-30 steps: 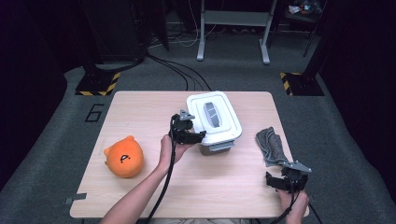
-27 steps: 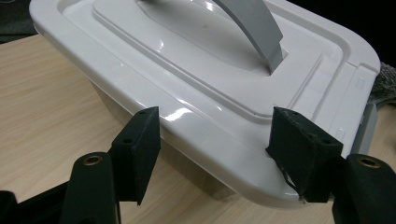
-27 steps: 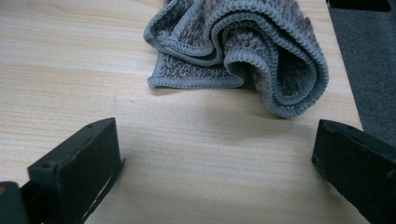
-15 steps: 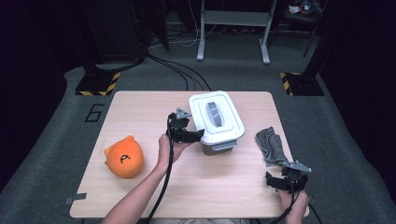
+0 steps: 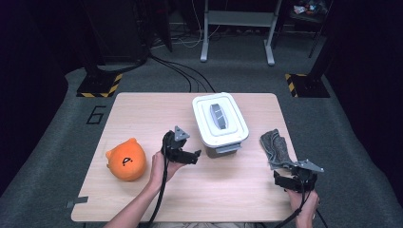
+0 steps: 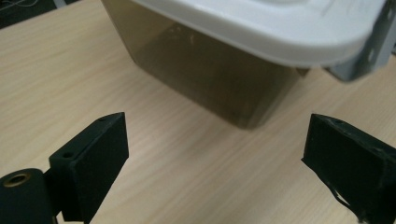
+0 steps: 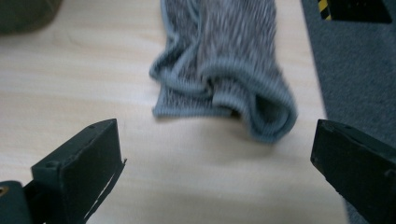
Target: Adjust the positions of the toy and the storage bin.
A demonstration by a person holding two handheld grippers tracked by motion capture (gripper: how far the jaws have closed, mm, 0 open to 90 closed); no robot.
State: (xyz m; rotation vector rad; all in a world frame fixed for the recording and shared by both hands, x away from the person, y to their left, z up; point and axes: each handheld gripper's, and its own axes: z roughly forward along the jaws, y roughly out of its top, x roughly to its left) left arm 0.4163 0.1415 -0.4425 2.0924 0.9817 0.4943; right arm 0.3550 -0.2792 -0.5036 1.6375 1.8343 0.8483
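Left gripper [image 5: 194, 155] in the high view: I've pulled it back and down off the white-lidded box [image 5: 219, 122], and it now sits just off the box's near left corner, pointing at it, nothing between the jaws. They have just been opening, so whatever I was doing at that lid or its grey latch [image 5: 227, 149] looks done or let go. Box sits mid-table toward the far edge, lid on. Orange plush toy [image 5: 126, 159] lies well left of the box, untouched. Right gripper [image 5: 288, 181] hangs near the table's front right corner, right of the box, with the grey cloth [image 5: 274, 148] just ahead of it.

Left gripper view: jaws wide apart, bare table between them, box wall and lid rim [image 6: 261, 32] ahead, not touching.

Right gripper view: jaws spread wide, empty; cloth [image 7: 224, 70] crumpled just beyond them, probably my next pick.
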